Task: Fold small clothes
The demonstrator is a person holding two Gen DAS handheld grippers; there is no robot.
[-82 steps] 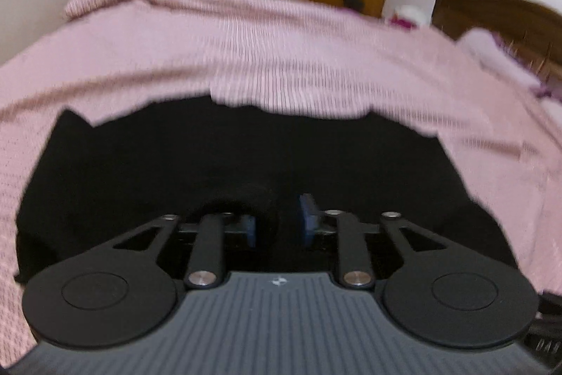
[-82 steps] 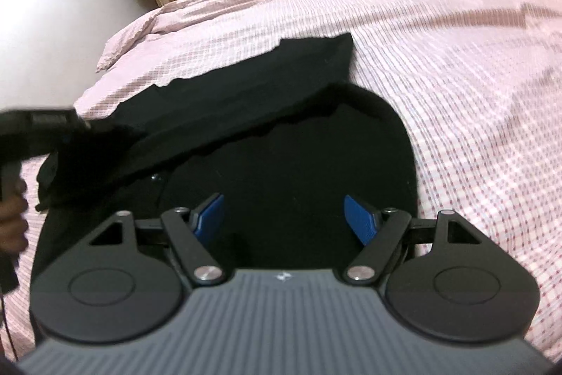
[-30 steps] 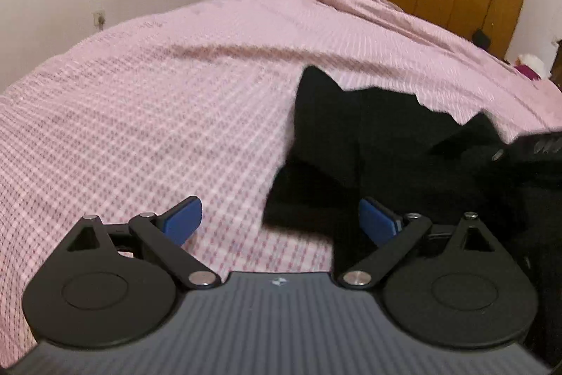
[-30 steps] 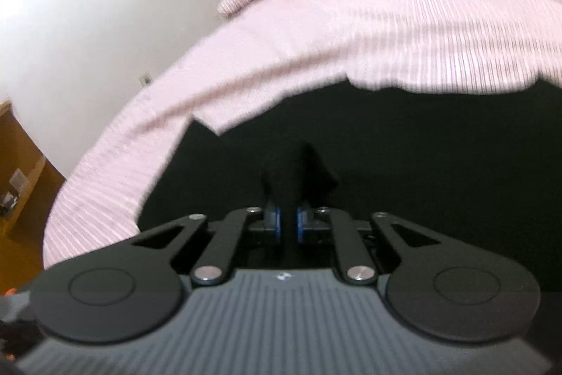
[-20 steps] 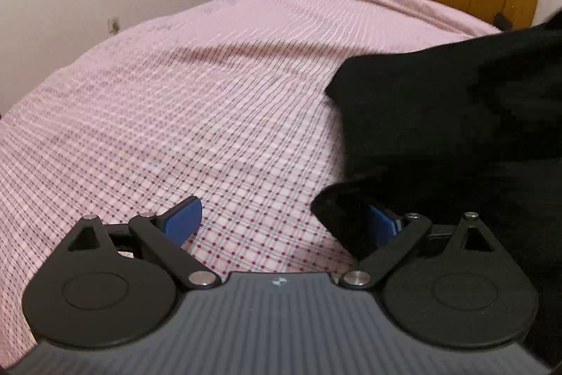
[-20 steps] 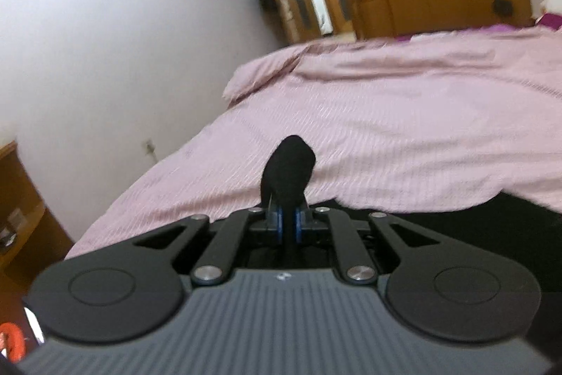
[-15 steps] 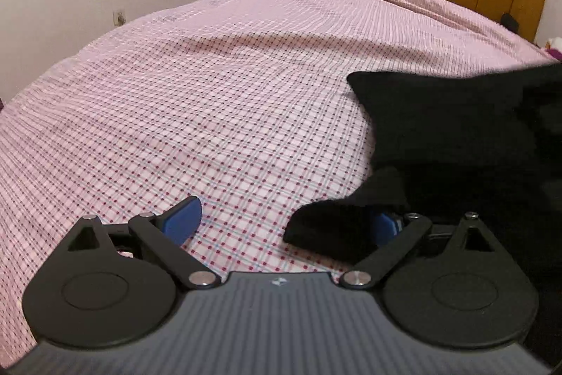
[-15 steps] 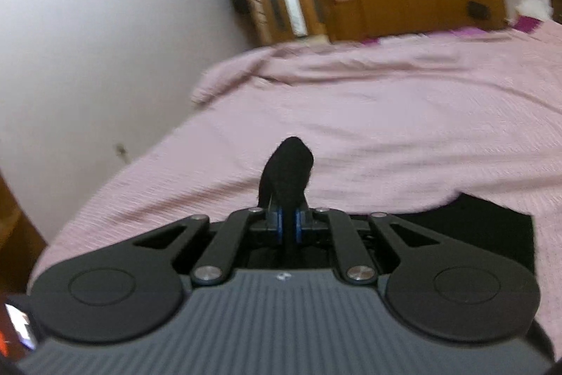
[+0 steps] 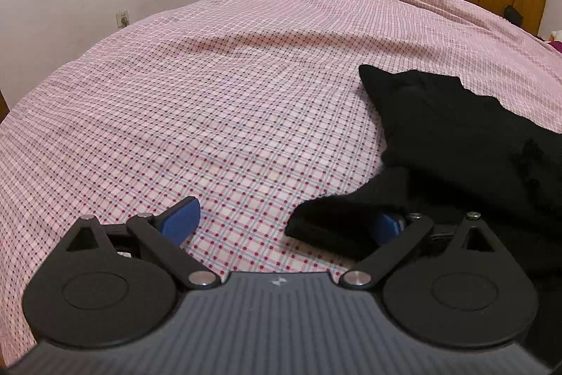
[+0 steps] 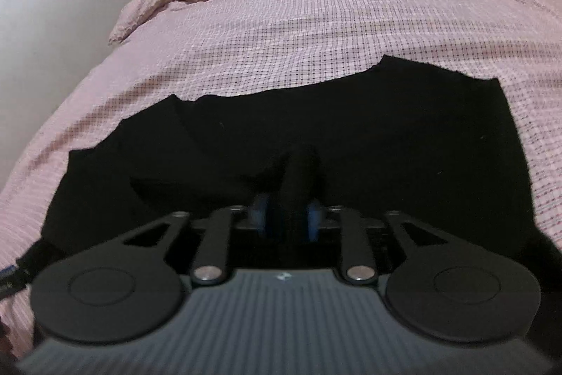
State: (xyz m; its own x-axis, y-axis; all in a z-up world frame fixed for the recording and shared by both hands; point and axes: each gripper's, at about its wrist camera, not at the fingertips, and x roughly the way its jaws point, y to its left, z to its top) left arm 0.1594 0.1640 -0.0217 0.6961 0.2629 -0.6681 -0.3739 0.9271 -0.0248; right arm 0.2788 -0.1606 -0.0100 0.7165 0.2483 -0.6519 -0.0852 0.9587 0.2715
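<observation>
Black garment [image 10: 351, 136] lies spread on a pink checked bedspread [image 9: 210, 94]; the right gripper [image 10: 286, 217] pinches a raised fold of it, while the left gripper [image 9: 281, 220] sits spread wide at its edge.

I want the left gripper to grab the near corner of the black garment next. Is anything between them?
Nothing visible. The left gripper is open, and the black garment already has its near corner lying against the right fingertip; only bare checked bedspread lies between the jaws.
</observation>
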